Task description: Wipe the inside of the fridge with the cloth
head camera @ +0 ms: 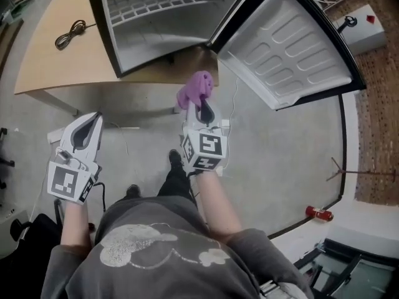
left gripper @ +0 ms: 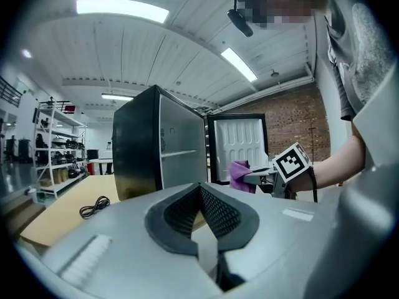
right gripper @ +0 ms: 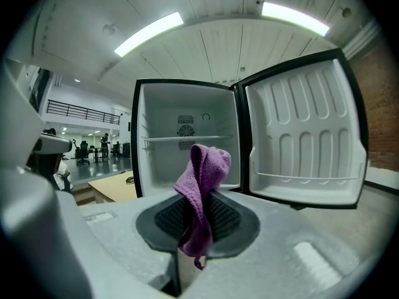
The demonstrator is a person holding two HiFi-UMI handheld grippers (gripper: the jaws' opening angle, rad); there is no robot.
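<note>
The cloth is clamped between the closed jaws of the right gripper, in front of the open fridge and not yet inside it. It is pinched near its lower end, so a bunched head stands free beyond the jaws, presumably to be pressed against the fridge walls. Its long axis runs along the jaws, with the bunched end pointed at the fridge opening. The left gripper is held farther from the fridge, its jaws together on nothing, and is judged idle.
</note>
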